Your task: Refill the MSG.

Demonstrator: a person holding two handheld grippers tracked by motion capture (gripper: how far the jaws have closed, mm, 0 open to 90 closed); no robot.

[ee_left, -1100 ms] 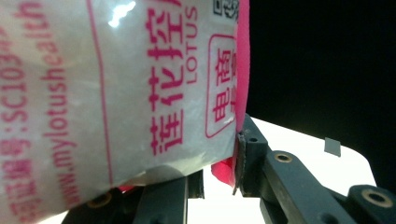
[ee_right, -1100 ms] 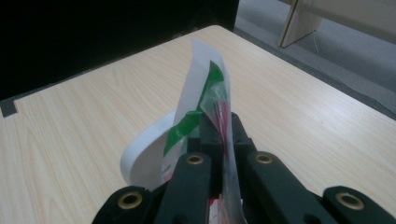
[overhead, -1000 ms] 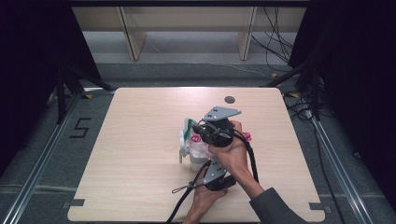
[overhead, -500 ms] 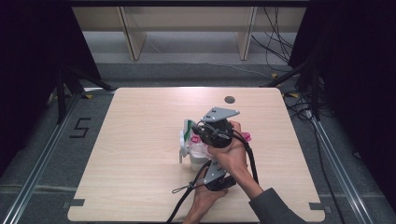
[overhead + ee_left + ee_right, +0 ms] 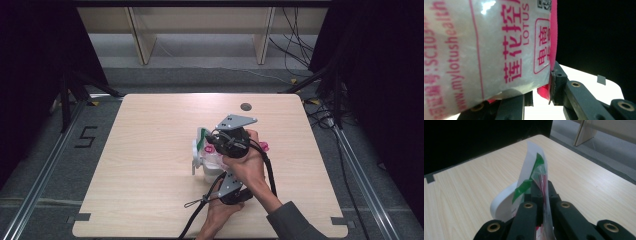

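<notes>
A clear plastic bag [image 5: 209, 161] with pink print stands near the middle of the table, with a white and green packet [image 5: 199, 142] against its far left side. My right gripper [image 5: 212, 145], under its grey plate, comes at the bag's top from the right. In the right gripper view its jaws [image 5: 541, 186] are shut on the bag's thin upper edge [image 5: 544, 178], and the white and green packet [image 5: 531, 167] curls up just beyond them. My left gripper [image 5: 220, 174] reaches in from the near side. Its jaws [image 5: 539, 85] pinch the bag's pink-edged lower part [image 5: 486, 50].
The light wooden table [image 5: 150, 150] has a dark round hole [image 5: 245, 106] near its far edge. A small pink piece [image 5: 263, 146] lies just right of the right hand. Wooden shelf legs [image 5: 141, 45] stand beyond the table. A stand's dark legs [image 5: 70, 90] are at the left.
</notes>
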